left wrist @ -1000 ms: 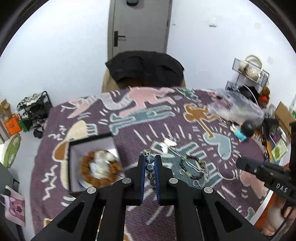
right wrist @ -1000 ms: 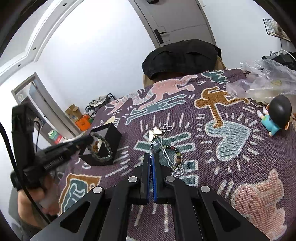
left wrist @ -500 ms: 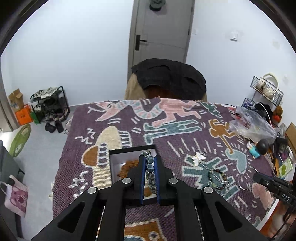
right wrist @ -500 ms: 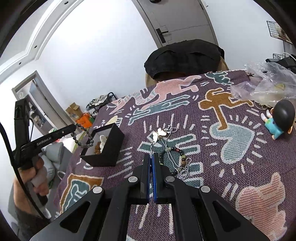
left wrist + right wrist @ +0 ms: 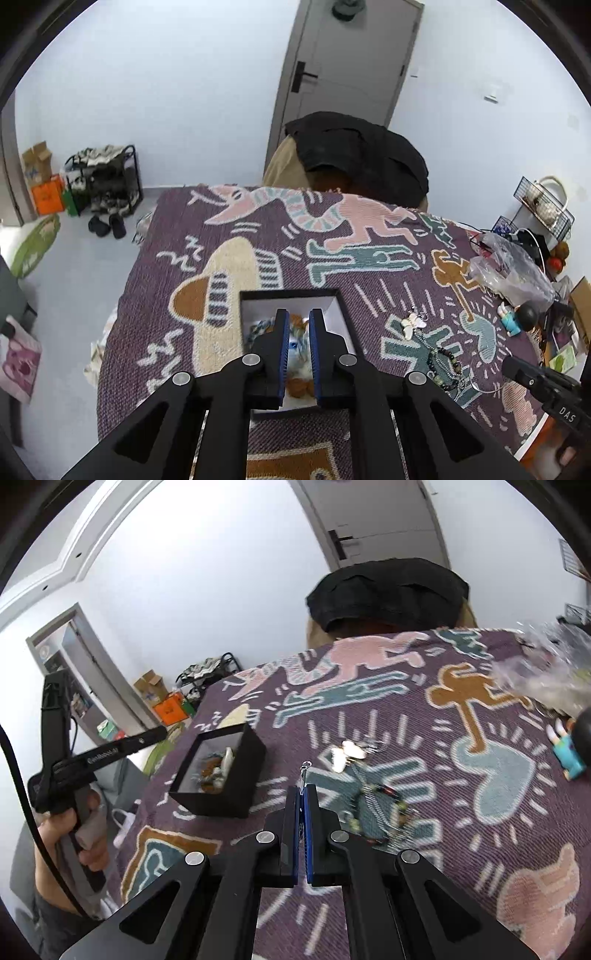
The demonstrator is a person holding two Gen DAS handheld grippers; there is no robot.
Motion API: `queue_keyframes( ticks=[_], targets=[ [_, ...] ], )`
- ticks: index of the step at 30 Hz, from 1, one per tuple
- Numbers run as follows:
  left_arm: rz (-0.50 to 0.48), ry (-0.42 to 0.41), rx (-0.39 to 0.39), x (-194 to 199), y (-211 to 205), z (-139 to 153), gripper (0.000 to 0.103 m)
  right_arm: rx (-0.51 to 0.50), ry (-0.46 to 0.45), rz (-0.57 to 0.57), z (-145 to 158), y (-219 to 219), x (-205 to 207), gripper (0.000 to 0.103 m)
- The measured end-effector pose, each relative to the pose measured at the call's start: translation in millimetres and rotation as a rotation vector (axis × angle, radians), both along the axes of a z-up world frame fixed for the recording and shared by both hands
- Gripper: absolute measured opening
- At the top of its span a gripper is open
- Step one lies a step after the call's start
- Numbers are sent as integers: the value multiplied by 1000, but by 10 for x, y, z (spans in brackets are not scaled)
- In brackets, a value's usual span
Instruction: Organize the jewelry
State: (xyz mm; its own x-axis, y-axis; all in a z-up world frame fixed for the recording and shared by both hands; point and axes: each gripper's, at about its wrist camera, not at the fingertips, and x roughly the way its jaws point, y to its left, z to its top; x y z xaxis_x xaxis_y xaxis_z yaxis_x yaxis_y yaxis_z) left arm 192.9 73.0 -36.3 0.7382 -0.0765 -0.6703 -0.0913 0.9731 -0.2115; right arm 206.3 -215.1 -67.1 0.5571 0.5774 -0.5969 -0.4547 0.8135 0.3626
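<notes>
My left gripper (image 5: 298,314) hangs over the black box (image 5: 288,293) with the white lining. Its jaws are opening and nothing is between them. Brown beads (image 5: 299,386) and other pieces lie in the box. From the right wrist the left gripper (image 5: 162,732) shows bare above the box (image 5: 236,775). My right gripper (image 5: 303,788) is shut on a thin silver chain whose clasp (image 5: 306,765) sticks out past the tips. A butterfly pendant (image 5: 349,753) and a dark bead bracelet (image 5: 384,797) lie on the patterned cloth just beyond it.
A small figurine (image 5: 517,319) and a crumpled plastic bag (image 5: 509,269) sit at the table's right side. A chair draped with a black garment (image 5: 354,151) stands at the far edge. A person's hand (image 5: 85,834) holds the left gripper's handle.
The left gripper moved left from the loose jewelry to above the box. The bead bracelet it held is gone from its jaws, which have parted. The right gripper shifted slightly.
</notes>
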Motion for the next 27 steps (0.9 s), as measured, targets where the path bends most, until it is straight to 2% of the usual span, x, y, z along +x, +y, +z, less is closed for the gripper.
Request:
queue_keyframes(
  ticks=[1, 2, 3, 4, 5, 6, 14, 24, 27],
  targets=[
    [4, 3, 1, -22, 26, -19, 15, -2, -4, 12, 23, 64, 3, 3],
    [8, 5, 2, -46, 49, -36, 25, -5, -11, 31, 61, 164, 5, 3],
    [11, 4, 2, -65, 72, -46, 43, -7, -14, 41, 75, 220, 5, 3],
    [15, -1, 1, -95, 99, -52, 53, -13, -19, 58, 107, 323, 7, 3],
    [24, -17, 1, -142, 131, -52, 69, -16, -21, 70, 129, 397, 8, 3],
    [29, -30, 4, -169, 150, -45, 78, -19, -22, 80, 146, 461, 6, 3],
    [63, -53, -4, -342, 353, -38, 79, -27, 5, 160, 214, 958, 146, 3],
    [83, -50, -29, -412, 522, -108, 79, -42, 51, 177, 125, 1407, 411, 3],
    [85, -45, -37, -408, 536, -124, 79, -62, 10, 184, 136, 1544, 430, 4]
  ],
)
